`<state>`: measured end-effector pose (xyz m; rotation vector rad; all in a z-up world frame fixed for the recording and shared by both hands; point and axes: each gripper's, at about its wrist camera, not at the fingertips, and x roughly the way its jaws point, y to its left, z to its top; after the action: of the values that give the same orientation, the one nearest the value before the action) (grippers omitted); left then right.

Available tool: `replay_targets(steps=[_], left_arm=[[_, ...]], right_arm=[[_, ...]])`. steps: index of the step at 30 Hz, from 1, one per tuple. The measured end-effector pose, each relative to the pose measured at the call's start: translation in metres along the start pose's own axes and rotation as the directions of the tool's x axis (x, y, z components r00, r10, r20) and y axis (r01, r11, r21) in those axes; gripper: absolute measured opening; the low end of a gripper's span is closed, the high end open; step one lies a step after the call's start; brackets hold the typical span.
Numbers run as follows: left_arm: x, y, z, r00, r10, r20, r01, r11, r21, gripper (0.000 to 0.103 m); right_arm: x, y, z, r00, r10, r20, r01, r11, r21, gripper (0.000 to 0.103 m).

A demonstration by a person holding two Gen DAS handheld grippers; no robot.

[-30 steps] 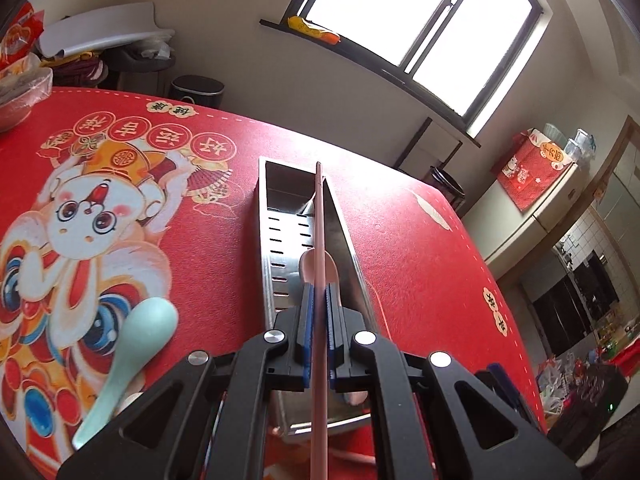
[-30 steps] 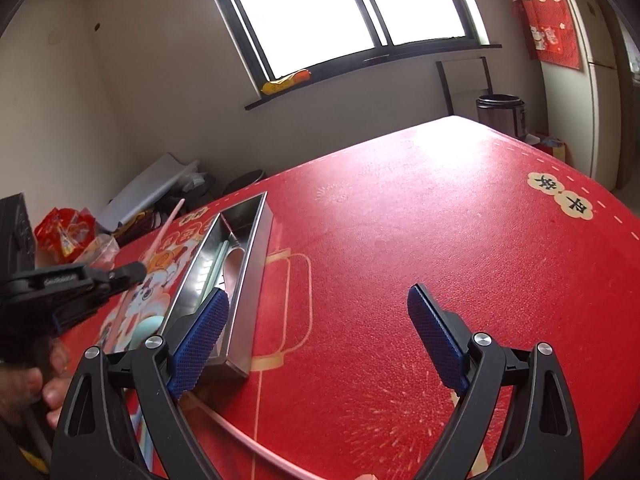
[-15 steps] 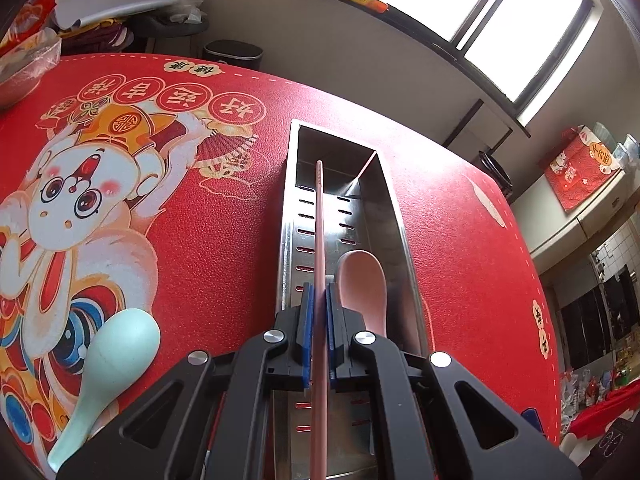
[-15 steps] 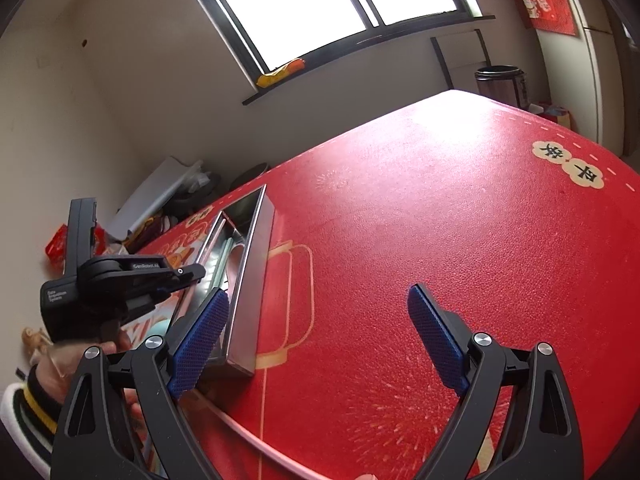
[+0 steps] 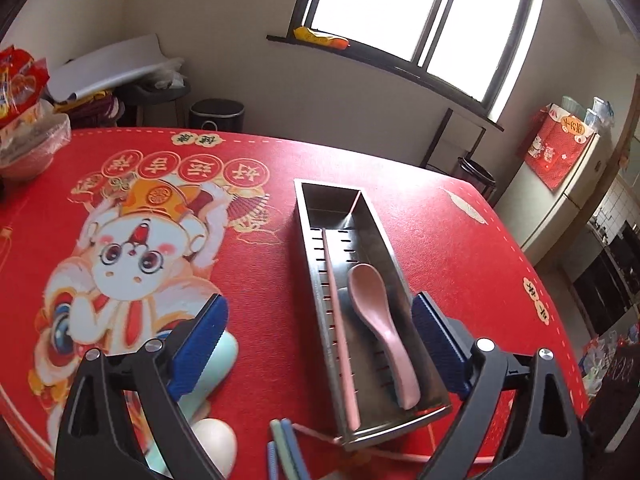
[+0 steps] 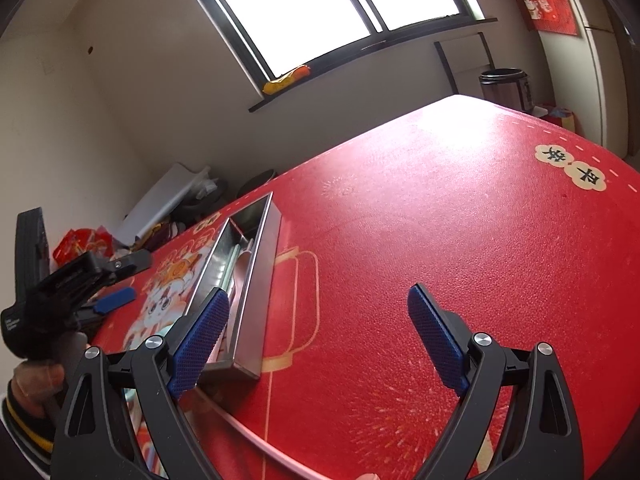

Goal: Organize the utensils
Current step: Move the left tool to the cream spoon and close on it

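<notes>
Left wrist view is showing the left gripper (image 5: 320,320) hovering over the steel tray (image 5: 310,216), its jaws opening wide with nothing pressed between the pads. A pink chopstick (image 5: 338,320) is lying along the tray's 9 o'clock wall, and a pink spoon (image 5: 380,320) is resting beside it at 3 o'clock. A mint spoon (image 5: 218,364) is sitting on the red cloth (image 5: 260,280) at 8 o'clock of the tray, partly hidden by the finger. Blue and green chopsticks (image 5: 286,448) are lying at 6 o'clock. Right wrist view is showing the right gripper (image 6: 316,340) spread wide and empty, with the tray at its 10 o'clock.
</notes>
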<state>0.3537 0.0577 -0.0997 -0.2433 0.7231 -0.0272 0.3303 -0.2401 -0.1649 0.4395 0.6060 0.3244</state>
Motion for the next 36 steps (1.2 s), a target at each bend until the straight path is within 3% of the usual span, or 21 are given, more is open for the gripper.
replay_targets(steps=[7, 11, 17, 22, 27, 28, 33, 36], left_arm=[[-0.038, 0.049, -0.030, 0.993, 0.118, -0.015, -0.115, 0.984, 0.135, 0.093], [-0.051, 0.077, -0.053, 0.990, 0.134, -0.036, -0.126, 0.978, 0.163, 0.093], [-0.069, 0.092, -0.093, 0.993, 0.106, -0.061, -0.091, 0.973, 0.210, 0.093], [-0.084, 0.084, -0.118, 0.998, 0.044, -0.054, -0.030, 0.971, 0.238, 0.093], [-0.084, 0.067, -0.125, 0.998, -0.016, -0.062, 0.032, 0.965, 0.259, 0.091], [-0.082, 0.064, -0.126, 0.997, -0.032, -0.073, 0.049, 0.965, 0.259, 0.089], [-0.066, 0.061, -0.126, 0.984, -0.101, -0.144, 0.128, 0.972, 0.197, 0.049], [-0.056, 0.066, -0.123, 0.983, -0.098, -0.156, 0.121, 0.981, 0.151, 0.038]], right_arm=[[-0.007, 0.002, -0.002, 0.998, 0.044, 0.040, -0.044, 0.999, -0.005, 0.088], [-0.012, 0.008, -0.004, 0.996, 0.062, 0.068, -0.060, 0.998, -0.033, 0.088], [-0.014, 0.016, -0.004, 0.995, 0.073, 0.075, -0.067, 0.994, -0.081, 0.088], [-0.026, 0.020, -0.001, 0.993, 0.033, 0.113, -0.024, 0.997, -0.080, 0.088], [-0.028, 0.030, -0.011, 0.999, 0.032, 0.006, -0.032, 0.997, -0.070, 0.088], [-0.028, 0.032, -0.015, 1.000, 0.022, 0.000, -0.022, 0.997, -0.072, 0.088], [-0.027, 0.044, -0.025, 1.000, -0.012, 0.006, 0.013, 0.991, -0.135, 0.088], [-0.027, 0.044, -0.027, 1.000, 0.004, 0.011, -0.002, 0.991, -0.133, 0.088]])
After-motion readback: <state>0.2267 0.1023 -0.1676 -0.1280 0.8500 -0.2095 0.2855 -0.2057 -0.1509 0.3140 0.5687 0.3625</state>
